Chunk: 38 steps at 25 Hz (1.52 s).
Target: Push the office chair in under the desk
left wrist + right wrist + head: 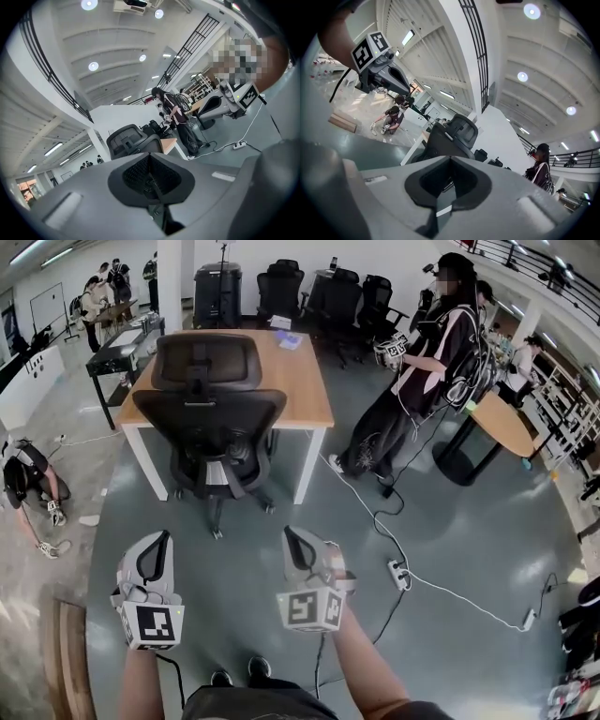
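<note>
Grey floor (pixel 469 521) all round, and dead ahead at twelve o'clock sits the desk (pixel 305 390), wooden top, white legs. The chair (pixel 211 427) stands at its near edge, backrest square to us, wheels on the floor just short of the desk. How far the seat is under already, I can't tell from here. It looks lined up for a straight shove on the backrest, no turning needed.

A bystander (pixel 412 381) stands at two o'clock, just off the desk's right corner. That's clear of the chair's path, I'd say.

Now the tools. The left gripper (pixel 159 545) at seven o'clock and the right gripper (pixel 292 542) at five o'clock are held side by side, level, both pointing at the chair and well short of it. Both have their jaws pressed together with nothing between them. That makes sense: closed tips give a blunt, firm end for pushing, and one on each side should keep the chair from swivelling.

A power strip (pixel 399 575) lies at three o'clock of the right gripper, its cable trailing away from the chair's line.
</note>
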Available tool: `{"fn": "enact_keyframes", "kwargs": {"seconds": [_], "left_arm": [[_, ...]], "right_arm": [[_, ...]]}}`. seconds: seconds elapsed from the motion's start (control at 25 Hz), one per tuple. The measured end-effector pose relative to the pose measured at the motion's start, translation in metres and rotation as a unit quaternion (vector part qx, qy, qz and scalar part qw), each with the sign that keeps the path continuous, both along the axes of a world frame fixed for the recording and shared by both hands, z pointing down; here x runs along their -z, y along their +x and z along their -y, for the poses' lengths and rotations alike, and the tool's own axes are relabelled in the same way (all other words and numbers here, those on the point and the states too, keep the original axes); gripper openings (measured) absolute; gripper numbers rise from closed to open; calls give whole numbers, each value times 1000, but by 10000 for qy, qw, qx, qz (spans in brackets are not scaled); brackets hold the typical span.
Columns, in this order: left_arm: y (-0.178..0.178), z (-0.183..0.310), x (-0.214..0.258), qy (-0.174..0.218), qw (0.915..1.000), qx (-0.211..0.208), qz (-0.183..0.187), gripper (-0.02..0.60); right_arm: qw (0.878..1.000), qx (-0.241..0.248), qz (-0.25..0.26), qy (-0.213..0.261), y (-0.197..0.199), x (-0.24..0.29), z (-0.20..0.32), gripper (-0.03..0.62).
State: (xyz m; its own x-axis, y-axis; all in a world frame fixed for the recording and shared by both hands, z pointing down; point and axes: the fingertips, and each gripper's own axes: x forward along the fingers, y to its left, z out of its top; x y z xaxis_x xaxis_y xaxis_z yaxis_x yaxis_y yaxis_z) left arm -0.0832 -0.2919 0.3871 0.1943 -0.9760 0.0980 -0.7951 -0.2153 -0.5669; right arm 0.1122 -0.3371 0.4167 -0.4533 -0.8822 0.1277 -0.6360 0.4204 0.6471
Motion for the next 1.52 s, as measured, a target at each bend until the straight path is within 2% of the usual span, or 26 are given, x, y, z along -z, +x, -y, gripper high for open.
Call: {"fn": "enact_keyframes", "kwargs": {"seconds": [0.36, 0.6, 0.8, 1.2, 1.32, 1.52], "left_arm": [[-21, -32, -11, -93, 9983, -28, -575, 14], [-29, -59, -11, -129, 9955, -258, -900, 14], [-32, -83, -7, -178, 9867, -454, -1547, 14], [-40, -126, 3, -173, 9733, -677, -2184, 14], [-46, -137, 6, -155, 9709, -676, -2292, 14], [-55, -146, 2, -253, 9724, -621, -2235, 14]], "right_arm": [[9999, 54, 74, -87, -28, -1, -31, -9], [10000, -14, 71, -61, -43, -3, -63, -9], [9996, 1, 266, -60, -54, 7, -93, -9], [9942, -20, 1062, -144, -70, 26, -130, -9], [9916, -6, 1281, -166, -71, 30, -140, -9], [9892, -76, 1435, -277, -73, 28, -156, -9]]}}
